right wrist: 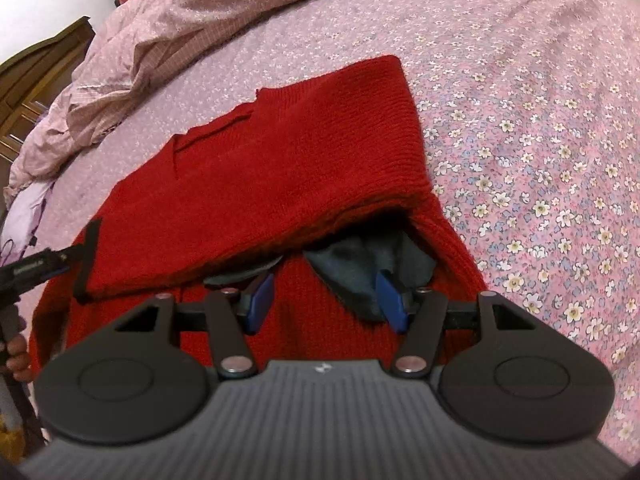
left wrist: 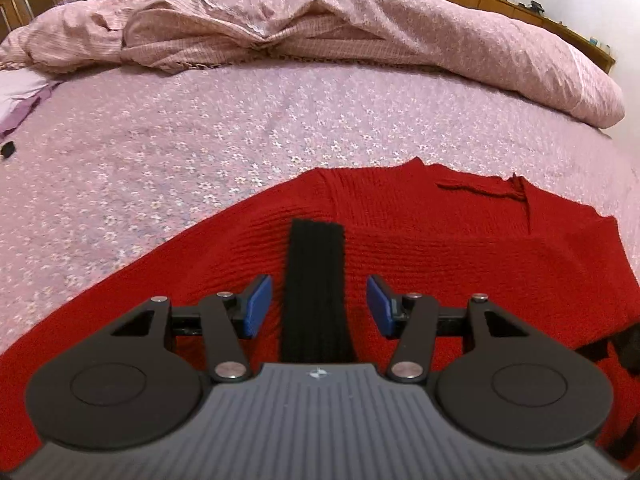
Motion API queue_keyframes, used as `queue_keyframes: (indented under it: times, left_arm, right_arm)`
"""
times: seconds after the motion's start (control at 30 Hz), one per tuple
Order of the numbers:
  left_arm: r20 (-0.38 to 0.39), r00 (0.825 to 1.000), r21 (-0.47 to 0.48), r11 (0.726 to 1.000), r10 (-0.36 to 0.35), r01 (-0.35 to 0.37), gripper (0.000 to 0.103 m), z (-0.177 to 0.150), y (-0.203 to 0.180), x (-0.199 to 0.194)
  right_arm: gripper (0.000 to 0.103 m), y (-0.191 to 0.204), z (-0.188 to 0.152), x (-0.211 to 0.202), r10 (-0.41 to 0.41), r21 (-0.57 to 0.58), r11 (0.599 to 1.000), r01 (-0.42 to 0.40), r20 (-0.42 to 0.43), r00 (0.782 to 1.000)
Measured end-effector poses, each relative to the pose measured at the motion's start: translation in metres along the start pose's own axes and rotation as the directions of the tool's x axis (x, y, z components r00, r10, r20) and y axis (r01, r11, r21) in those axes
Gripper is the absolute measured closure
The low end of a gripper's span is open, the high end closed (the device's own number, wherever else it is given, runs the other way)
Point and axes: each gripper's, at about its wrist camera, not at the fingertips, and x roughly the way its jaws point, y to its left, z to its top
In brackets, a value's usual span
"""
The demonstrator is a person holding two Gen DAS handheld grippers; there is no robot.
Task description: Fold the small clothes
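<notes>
A red knit sweater point(left wrist: 400, 240) lies on the flowered bed sheet point(left wrist: 200, 152). A black ribbed cuff point(left wrist: 316, 292) lies on it between my left gripper's point(left wrist: 319, 306) blue pads, which stand open on either side without touching it. In the right wrist view the sweater point(right wrist: 280, 168) is partly folded over itself, with a sleeve laid across. A dark grey collar lining point(right wrist: 356, 276) shows under the fold. My right gripper point(right wrist: 326, 300) is open just above the red knit near that lining. The left gripper point(right wrist: 36, 268) shows at the left edge by the black cuff point(right wrist: 88, 260).
A crumpled pink duvet point(left wrist: 360, 20) is heaped at the back of the bed. A wooden headboard or cabinets point(left wrist: 500, 0) stand behind. A purple cloth point(left wrist: 24, 100) and a small black object point(left wrist: 8, 149) lie at the far left.
</notes>
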Motion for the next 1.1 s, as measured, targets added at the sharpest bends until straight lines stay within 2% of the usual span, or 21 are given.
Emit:
queue_keyframes:
  times: [0.2,0.37,0.53,0.63,0.7,0.83,0.97,1.07,1.1]
  left_arm:
    - [-0.007,1.0,0.046,0.999,-0.021,0.021,0.044,0.004,-0.002,0.021]
    - [-0.03,0.999,-0.005,0.999,-0.042,0.041,0.044,0.007,0.003,0.034]
    - [-0.011,0.998,0.016,0.998,-0.058,0.058,0.045,0.01,-0.001,0.038]
    - [0.013,0.999,0.045,0.998,-0.036,0.035,0.05,0.01,-0.006,0.037]
    - [0.041,0.999,0.074,0.997,-0.017,0.014,0.057,0.007,-0.009,0.031]
    - [0.062,0.998,0.122,0.992,-0.024,0.016,0.058,0.004,-0.015,0.027]
    - [0.03,0.999,0.085,0.996,-0.017,0.014,0.058,0.007,-0.01,0.04]
    - [0.043,0.999,0.058,0.998,-0.031,0.029,0.057,0.009,-0.01,0.044]
    - [0.051,0.998,0.06,0.998,-0.037,0.034,0.063,0.009,-0.011,0.043]
  right_arm:
    - [0.043,0.004,0.01,-0.006,0.017,-0.03,0.999,-0.017,0.014,1.0]
    - [0.043,0.008,0.035,-0.008,0.003,-0.073,0.997,0.002,0.067,0.998]
    - [0.044,0.001,0.061,0.003,-0.039,-0.086,0.995,0.049,0.119,0.992]
    - [0.044,-0.007,0.071,0.014,-0.057,-0.072,0.995,0.065,0.115,0.992]
    - [0.044,-0.01,0.073,0.02,-0.065,-0.066,0.995,0.073,0.113,0.991]
    - [0.043,-0.012,0.071,0.03,-0.067,-0.073,0.994,0.075,0.109,0.992]
    - [0.043,-0.01,0.066,0.037,-0.077,-0.09,0.992,0.087,0.112,0.991]
    - [0.043,-0.008,0.065,0.038,-0.081,-0.107,0.99,0.094,0.121,0.989]
    - [0.043,-0.008,0.065,0.037,-0.079,-0.107,0.99,0.092,0.121,0.989]
